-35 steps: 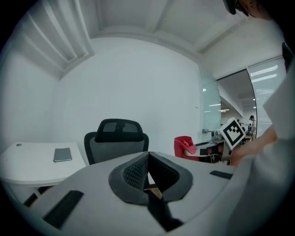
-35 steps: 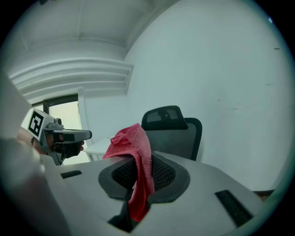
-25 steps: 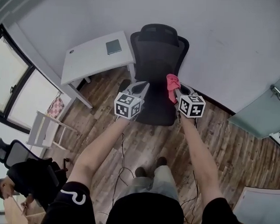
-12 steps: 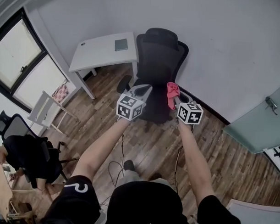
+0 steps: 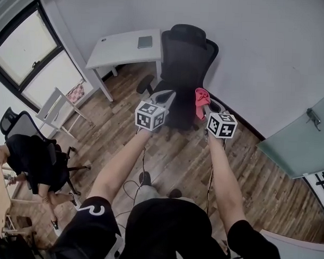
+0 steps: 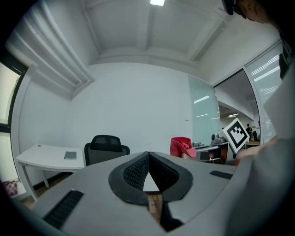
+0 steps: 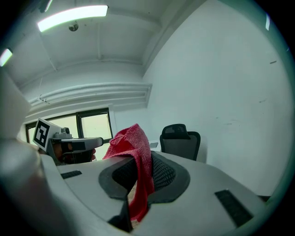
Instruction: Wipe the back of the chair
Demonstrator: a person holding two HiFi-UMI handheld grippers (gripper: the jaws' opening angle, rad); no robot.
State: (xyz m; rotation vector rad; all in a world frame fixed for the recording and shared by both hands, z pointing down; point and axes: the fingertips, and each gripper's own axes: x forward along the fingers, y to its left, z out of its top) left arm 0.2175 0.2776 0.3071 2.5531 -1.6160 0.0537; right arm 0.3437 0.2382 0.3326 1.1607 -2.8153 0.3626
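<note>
The black chair (image 5: 186, 54) is standing with its mesh back close to the pale wall (image 5: 260, 45), its seat facing the person, just beside the end of a white table (image 5: 119, 51). A flat grey thing (image 5: 145, 42) is lying on that table near the chair. Both gripper views are showing the chair some way ahead, untouched by either tool.

A red cloth (image 5: 200, 102) is hanging from the right tongs (image 5: 204, 105). Their jaws are pinching down on it, with one bunch of the fabric standing up above the tips and a strip trailing down between the pads. The left tongs (image 5: 166, 95) are being held level with them, a little apart on the other side. Their jaws are pressed together at the tips, with nothing between them. Both tools are pointing toward the chair, over the front of its seat in the head view.

Wooden floor (image 5: 172, 153) is running beneath the outstretched arms. Far off to the left, another person (image 5: 28, 159) is sitting on a second dark chair, and a frosted glass door (image 5: 302, 142) is standing at the right.
</note>
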